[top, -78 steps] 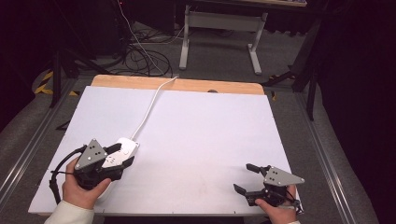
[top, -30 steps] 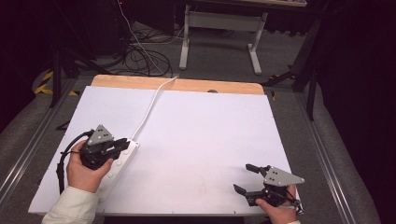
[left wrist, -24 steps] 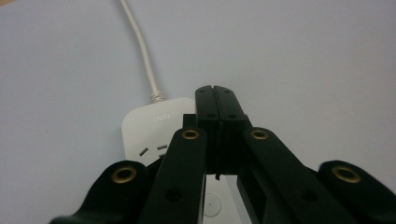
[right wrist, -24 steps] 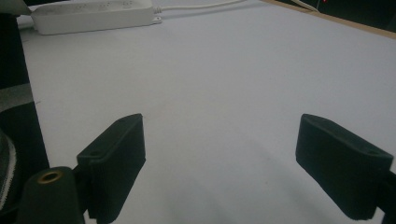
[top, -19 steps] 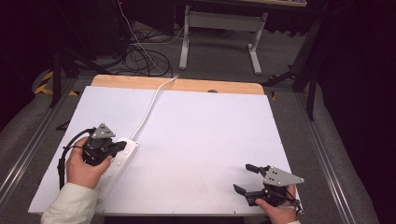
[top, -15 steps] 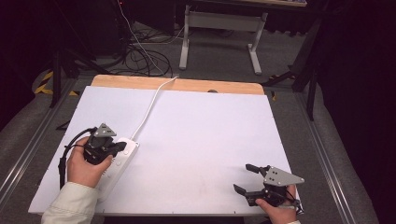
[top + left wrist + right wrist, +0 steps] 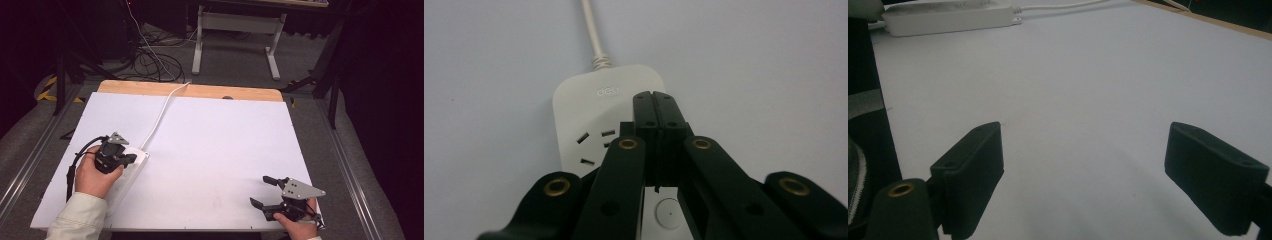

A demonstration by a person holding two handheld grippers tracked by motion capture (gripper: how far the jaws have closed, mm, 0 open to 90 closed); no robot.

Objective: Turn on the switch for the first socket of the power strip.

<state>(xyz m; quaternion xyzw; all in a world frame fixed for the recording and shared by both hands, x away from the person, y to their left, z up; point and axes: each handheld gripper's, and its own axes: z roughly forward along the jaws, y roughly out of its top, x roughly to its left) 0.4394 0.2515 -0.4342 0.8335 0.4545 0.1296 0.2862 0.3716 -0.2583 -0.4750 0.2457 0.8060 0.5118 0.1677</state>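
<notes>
A white power strip lies on the white table top at the front left, its white cord running toward the far edge. My left gripper is over the strip's cord end, held from above by a hand. In the left gripper view the two black jaws are pressed together with nothing between them, tips just above the strip's top face beside a socket. A round button shows under the jaws. My right gripper rests open at the front right, jaws wide apart over bare table.
A wooden strip borders the table's far edge. Beyond it stand a grey desk frame and loose cables on the floor. The power strip also appears far off in the right gripper view.
My left hand and gripper moved forward and a little left, tipping the shut jaws down over the cord end of the power strip. The right gripper has stayed still.
</notes>
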